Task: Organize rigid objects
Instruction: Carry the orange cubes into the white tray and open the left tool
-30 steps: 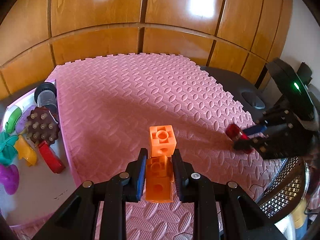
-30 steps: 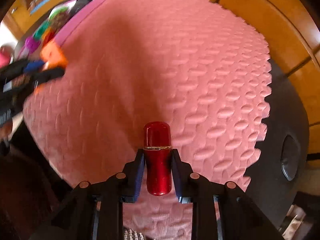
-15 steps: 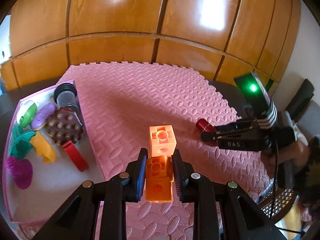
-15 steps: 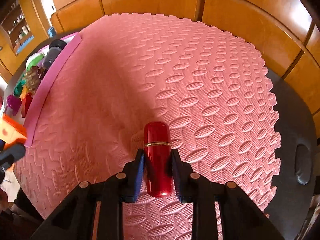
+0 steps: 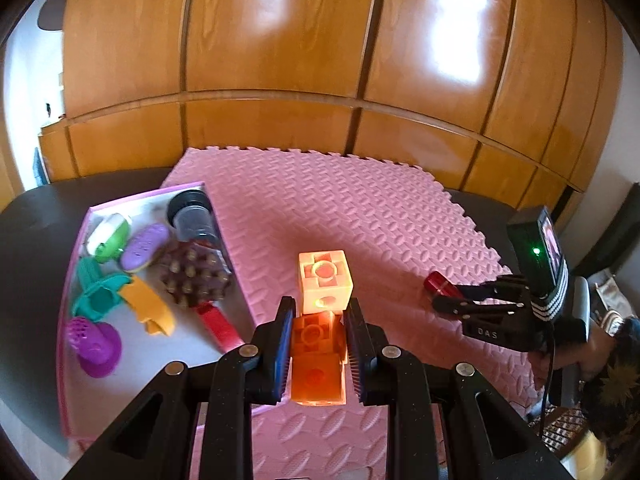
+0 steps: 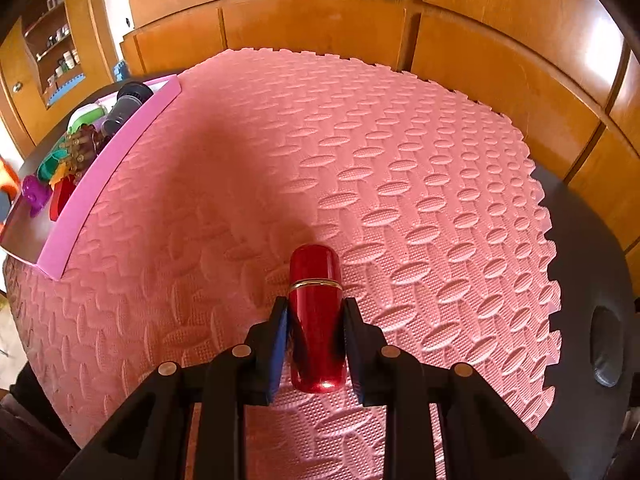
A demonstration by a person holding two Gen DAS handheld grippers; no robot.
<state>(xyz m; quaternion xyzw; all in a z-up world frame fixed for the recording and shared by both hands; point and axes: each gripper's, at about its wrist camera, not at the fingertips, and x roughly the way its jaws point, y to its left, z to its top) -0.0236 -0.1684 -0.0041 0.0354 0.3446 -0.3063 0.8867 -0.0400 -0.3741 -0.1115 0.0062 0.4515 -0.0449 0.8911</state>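
Note:
My left gripper [image 5: 319,322] is shut on a stack of orange blocks [image 5: 320,344], whose pale top cube [image 5: 325,282] sticks out past the fingertips, above the pink foam mat [image 5: 328,204]. My right gripper [image 6: 314,318] is shut on a red lipstick-shaped tube [image 6: 316,316], held over the mat [image 6: 360,160]. In the left wrist view the right gripper [image 5: 448,300] appears at the right with the red tube [image 5: 438,286]. A pink-rimmed tray [image 5: 70,280] at the left holds several toys.
The tray [image 6: 116,152] contains a dark cylinder [image 5: 192,216], a brown studded piece [image 5: 192,276], purple [image 5: 94,342], teal, yellow and red toys. Wooden cabinet panels [image 5: 280,60] stand behind the mat. A dark table [image 6: 588,260] borders the mat. A person's hand [image 5: 592,356] holds the right gripper.
My left gripper rose and pulled back with the orange blocks, so the tray now shows more fully. My right gripper swung with the red tube to face the far end of the mat.

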